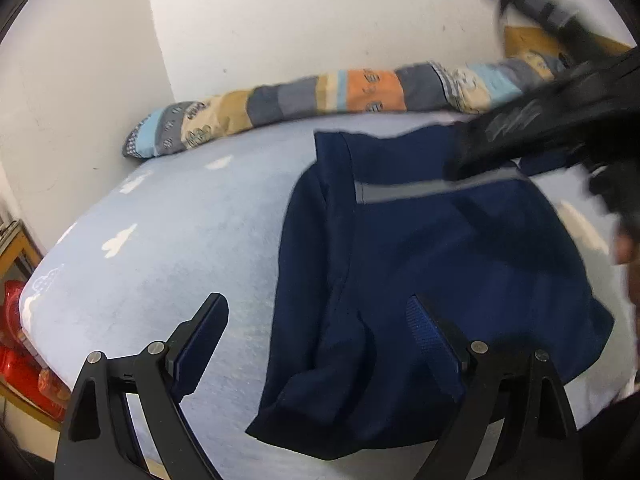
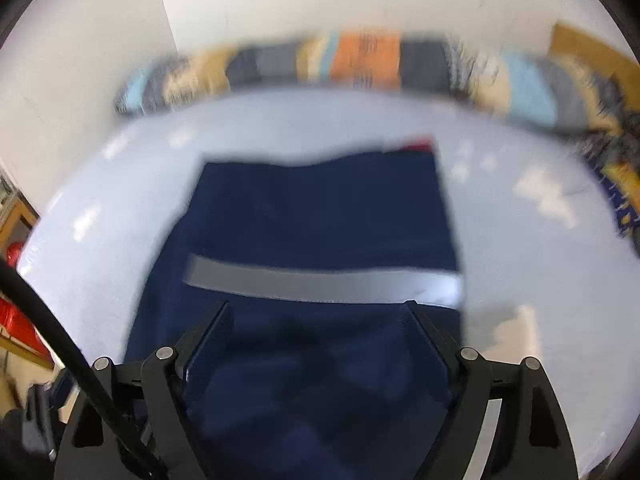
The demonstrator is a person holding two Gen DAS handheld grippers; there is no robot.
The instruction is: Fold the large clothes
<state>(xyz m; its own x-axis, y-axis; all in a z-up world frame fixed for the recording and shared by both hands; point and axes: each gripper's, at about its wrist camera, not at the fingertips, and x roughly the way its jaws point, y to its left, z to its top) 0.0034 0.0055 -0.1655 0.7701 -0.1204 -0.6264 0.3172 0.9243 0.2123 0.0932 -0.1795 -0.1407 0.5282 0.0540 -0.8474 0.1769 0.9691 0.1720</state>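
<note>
A navy garment with a grey reflective stripe lies folded on the pale blue bed. My left gripper is open above its near left edge; the right finger is over the cloth and the left finger over bare sheet, with nothing pinched. In the right wrist view my right gripper is open over the garment, just short of the grey stripe, with nothing between its pads. The right gripper also shows as a blurred black shape over the garment's far right corner.
A patchwork roll of bedding runs along the white wall at the bed's far edge. A red object and a wooden frame sit off the bed's left side. A black cable crosses the lower left of the right wrist view.
</note>
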